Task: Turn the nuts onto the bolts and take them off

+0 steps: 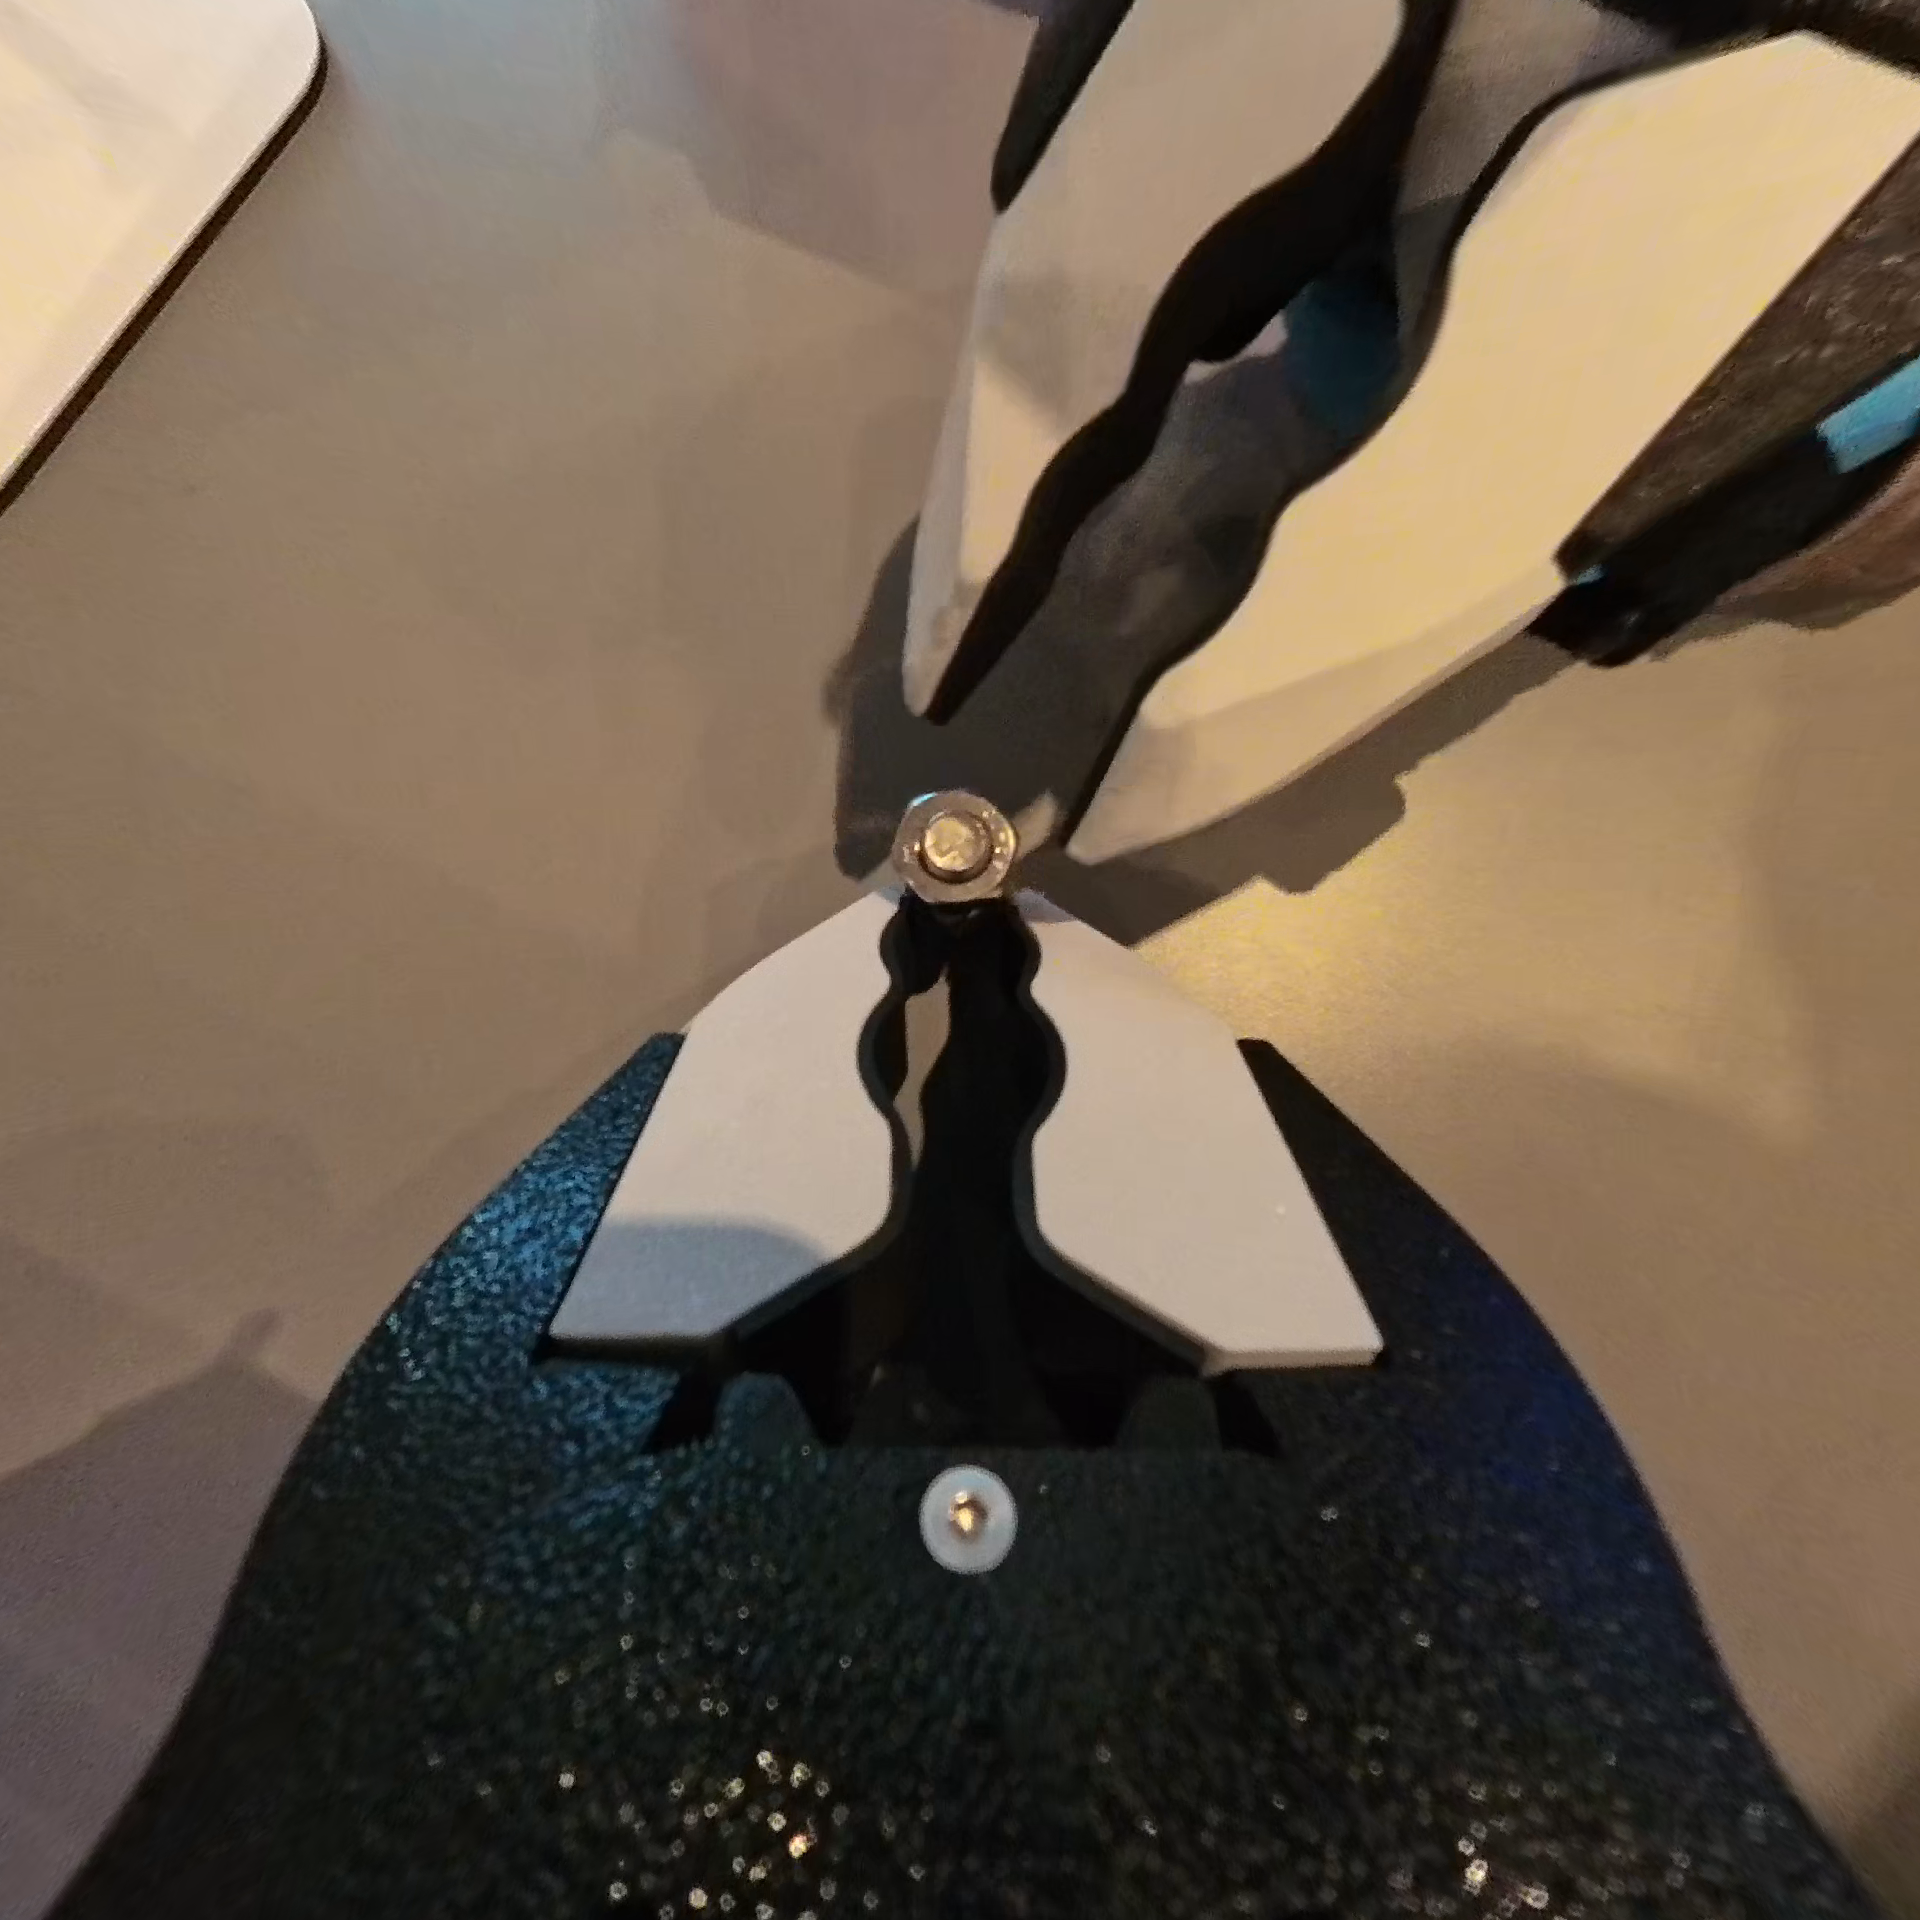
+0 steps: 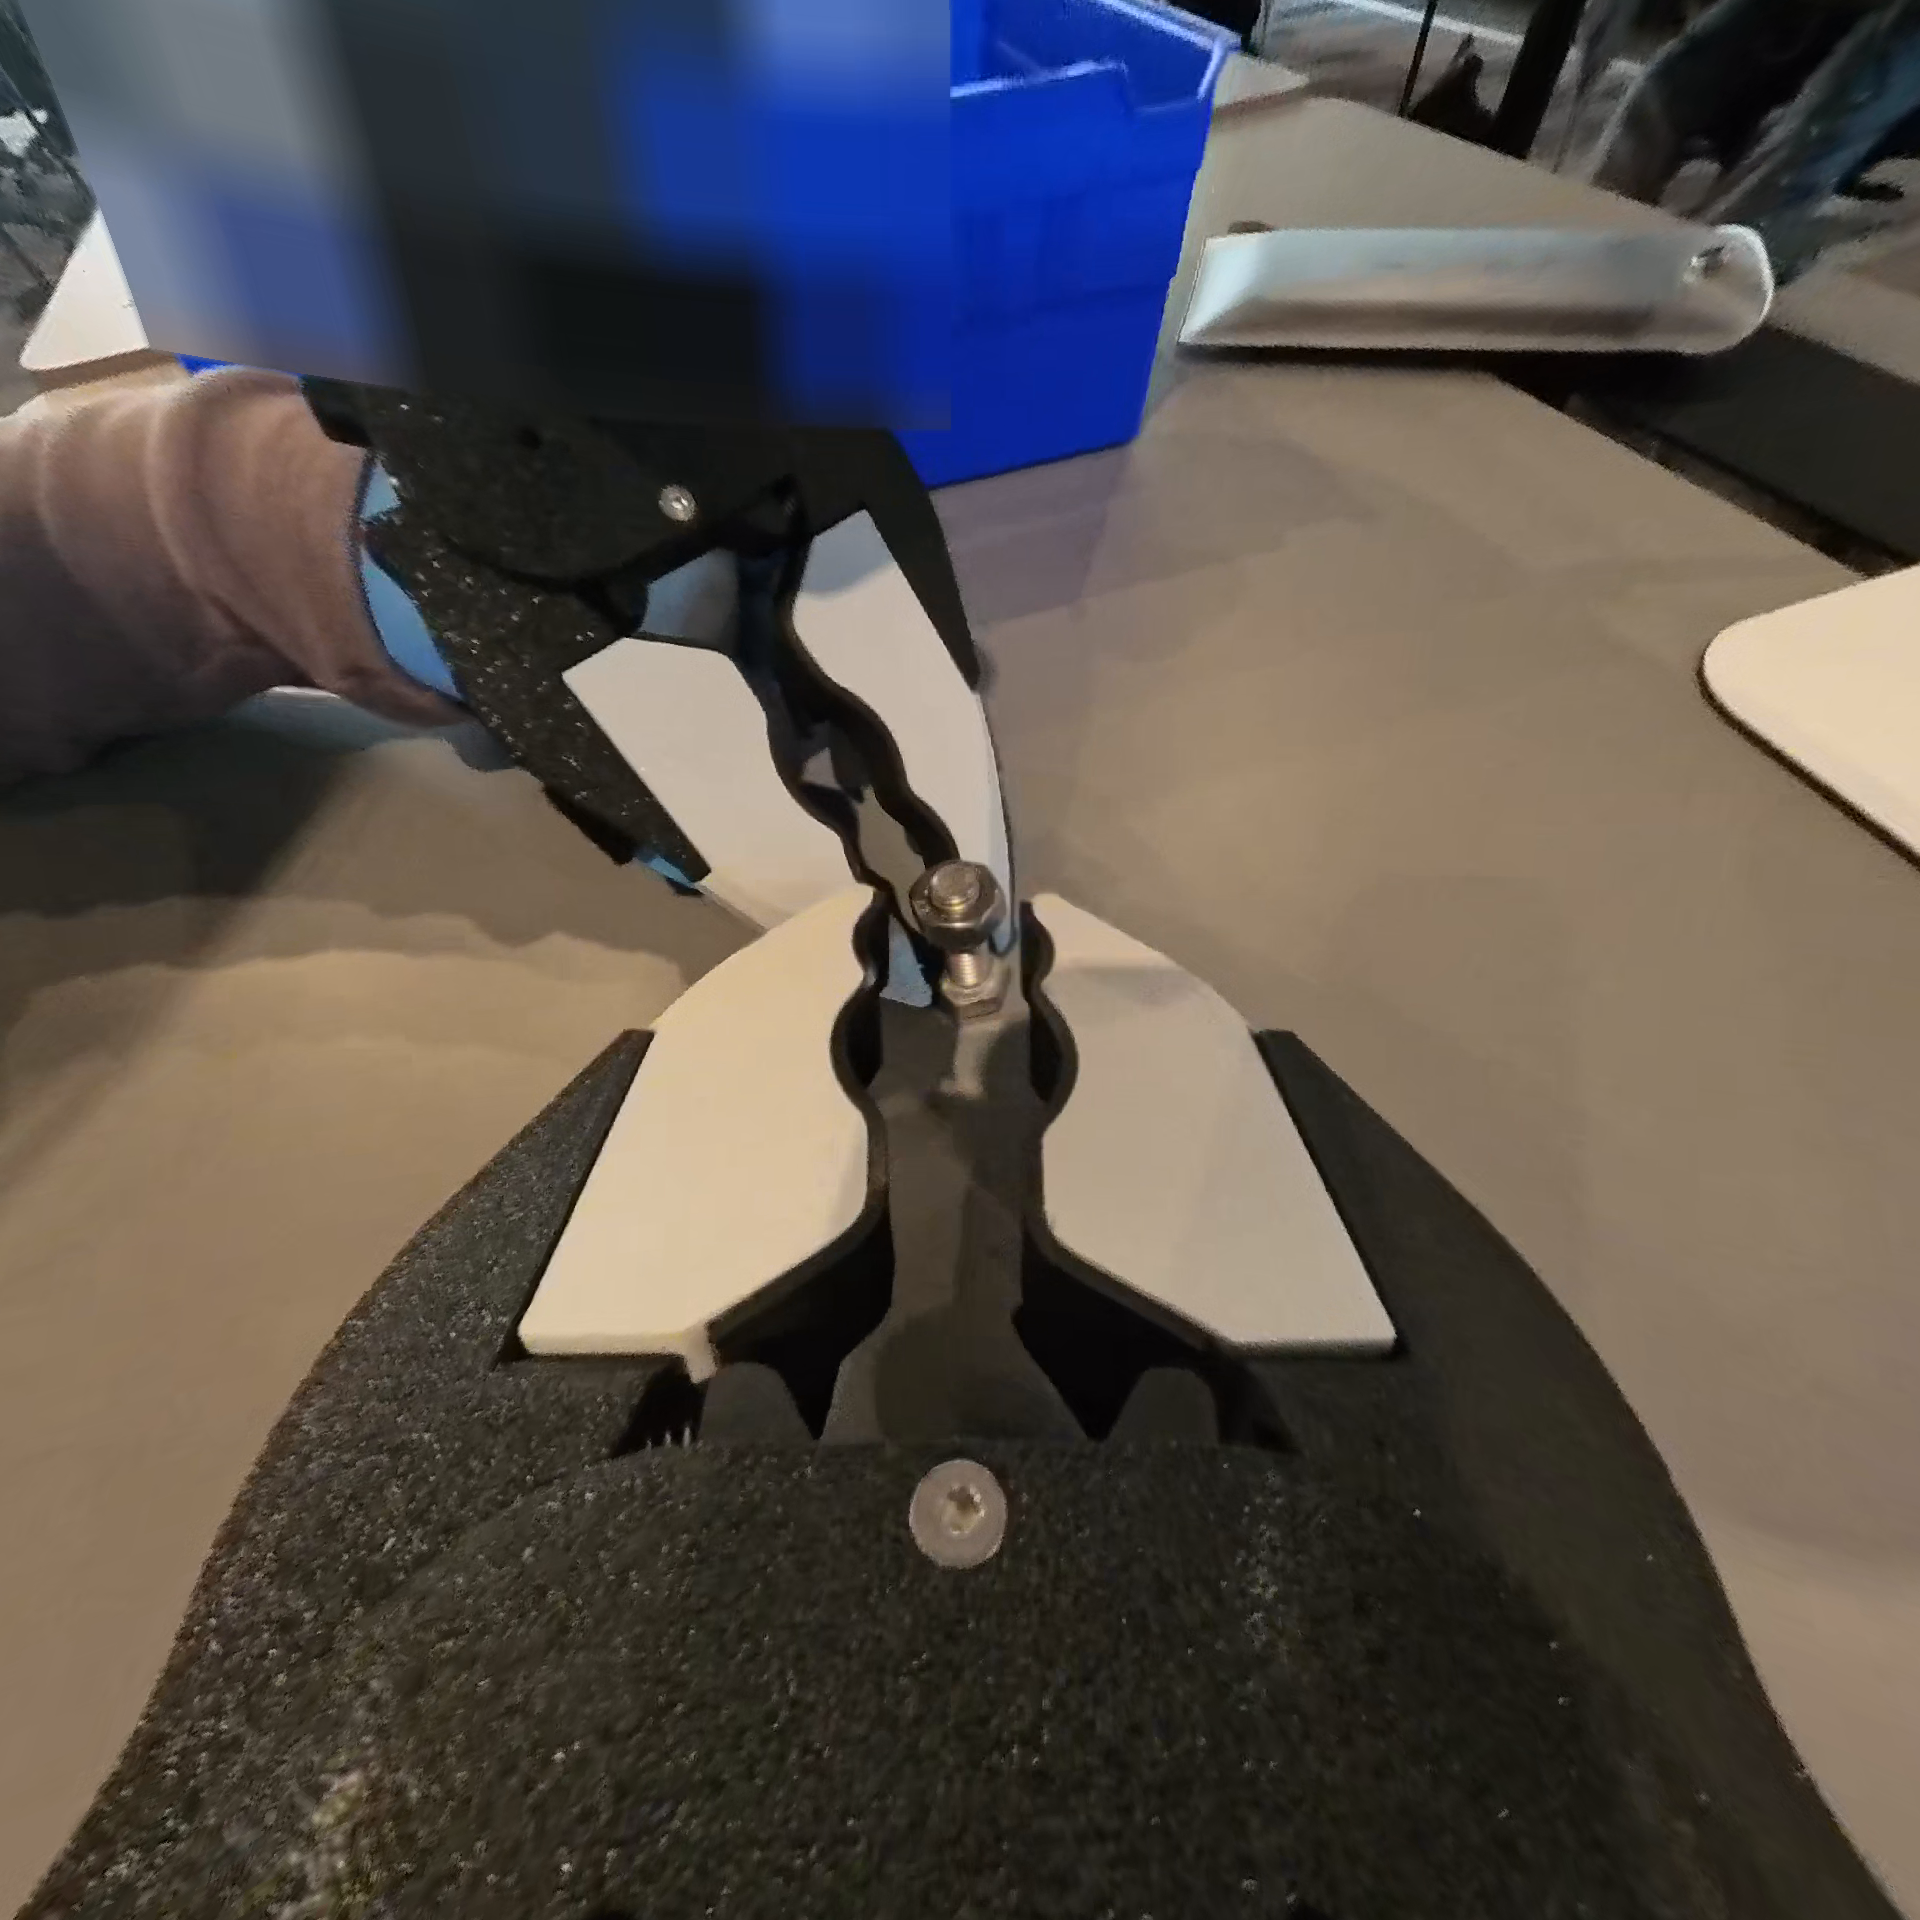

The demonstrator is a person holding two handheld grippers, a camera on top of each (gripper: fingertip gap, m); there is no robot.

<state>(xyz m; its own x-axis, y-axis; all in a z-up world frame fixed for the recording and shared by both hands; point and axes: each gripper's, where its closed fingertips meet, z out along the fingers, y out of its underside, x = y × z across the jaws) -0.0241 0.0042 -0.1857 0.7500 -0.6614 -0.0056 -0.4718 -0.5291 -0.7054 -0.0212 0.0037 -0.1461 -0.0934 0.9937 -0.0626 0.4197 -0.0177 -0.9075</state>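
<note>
A silver bolt (image 2: pixel 966 971) stands upright on the grey table (image 2: pixel 1403 883), head down, with a hex nut (image 2: pixel 951 899) at its top end. In the left wrist view I look down on the nut (image 1: pixel 951 852) end-on. My left gripper (image 1: pixel 961 914) is shut on the bolt's shank just under the nut; in the right wrist view it (image 2: pixel 943 935) reaches in from the upper left. My right gripper (image 2: pixel 948 920) is open, its tips on either side of the bolt and apart from it. It comes in from the upper right in the left wrist view (image 1: pixel 1013 774).
A blue bin (image 2: pixel 1070 260) stands at the back. A flat metal piece (image 2: pixel 1455 291) lies at the back right. A white board (image 2: pixel 1829 707) lies at the right edge; one also shows at top left (image 1: pixel 104 208). A person's sleeve (image 2: pixel 156 571) rests at the left. There is about 4 cm between the tips of the two grippers.
</note>
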